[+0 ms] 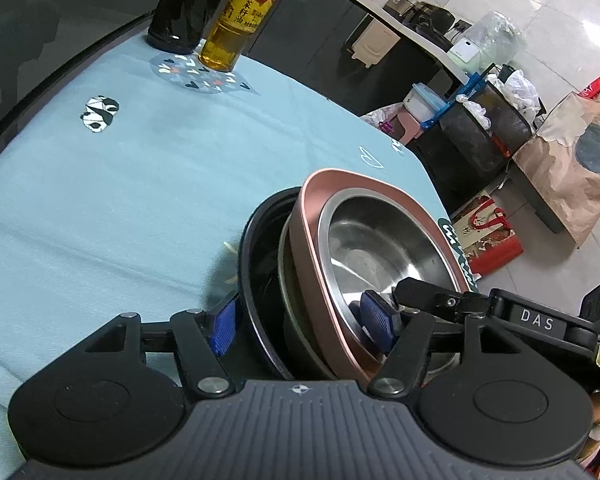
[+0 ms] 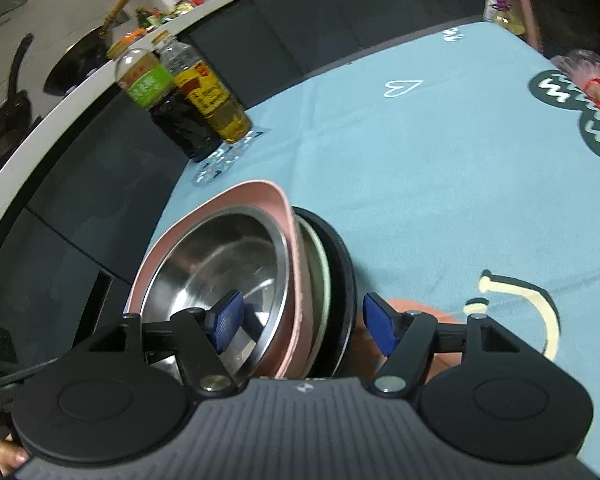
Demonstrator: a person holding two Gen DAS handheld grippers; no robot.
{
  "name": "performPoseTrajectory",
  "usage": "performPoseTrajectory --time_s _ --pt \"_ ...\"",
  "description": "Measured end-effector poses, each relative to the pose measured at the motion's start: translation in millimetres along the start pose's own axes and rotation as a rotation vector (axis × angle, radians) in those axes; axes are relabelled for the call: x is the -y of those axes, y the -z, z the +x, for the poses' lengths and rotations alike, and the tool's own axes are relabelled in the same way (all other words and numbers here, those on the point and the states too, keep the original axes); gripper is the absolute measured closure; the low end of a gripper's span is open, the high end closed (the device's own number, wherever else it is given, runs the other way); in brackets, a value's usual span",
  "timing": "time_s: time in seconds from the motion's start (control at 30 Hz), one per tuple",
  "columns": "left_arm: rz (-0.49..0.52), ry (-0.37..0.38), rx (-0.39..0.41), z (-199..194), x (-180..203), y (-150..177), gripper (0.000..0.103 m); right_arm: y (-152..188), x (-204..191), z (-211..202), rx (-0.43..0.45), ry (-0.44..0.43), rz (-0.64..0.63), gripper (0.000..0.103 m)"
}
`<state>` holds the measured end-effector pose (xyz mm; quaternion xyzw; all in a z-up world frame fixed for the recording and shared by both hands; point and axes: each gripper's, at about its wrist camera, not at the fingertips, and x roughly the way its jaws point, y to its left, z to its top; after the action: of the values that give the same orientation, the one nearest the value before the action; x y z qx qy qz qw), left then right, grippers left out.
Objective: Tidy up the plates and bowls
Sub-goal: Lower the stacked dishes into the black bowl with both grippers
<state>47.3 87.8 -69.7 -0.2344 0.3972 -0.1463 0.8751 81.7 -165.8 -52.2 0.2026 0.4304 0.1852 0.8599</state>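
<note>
Nested stack (image 1: pixel 340 264) straddled by left hand-held gripper (image 1: pixel 302 326) and right hand-held gripper (image 2: pixel 302 326) — jaws apart, nothing clamped.

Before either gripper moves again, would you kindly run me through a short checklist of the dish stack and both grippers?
1. Steel bowl nested in pink dish: ok.
2. Pink dish inside black bowl: ok, though leaning.
3. Left gripper open, pads off the rims: ok.
4. Right gripper open, straddling the rims: ok.
5. Stack sitting flat on the tablecloth: cannot tell.
6. Oil bottle clear of the stack: ok.
</note>
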Motion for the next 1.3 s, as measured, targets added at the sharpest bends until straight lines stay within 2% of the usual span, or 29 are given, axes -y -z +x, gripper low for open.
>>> performPoseTrajectory --time_s 0.13,0.93,1.3 --pt "0.003 -0.012 0.003 1 3 0 0.039 -2 2 4 -0.044 -0.038 0.029 0.041" --pt "0.020 -0.026 0.028 3 8 4 0.035 0 0 8 -0.020 -0.049 0.015 0.037" --pt "0.065 -0.063 0.061 1 19 6 0.039 3 -12 2 0.008 0.016 -0.036 0.042"
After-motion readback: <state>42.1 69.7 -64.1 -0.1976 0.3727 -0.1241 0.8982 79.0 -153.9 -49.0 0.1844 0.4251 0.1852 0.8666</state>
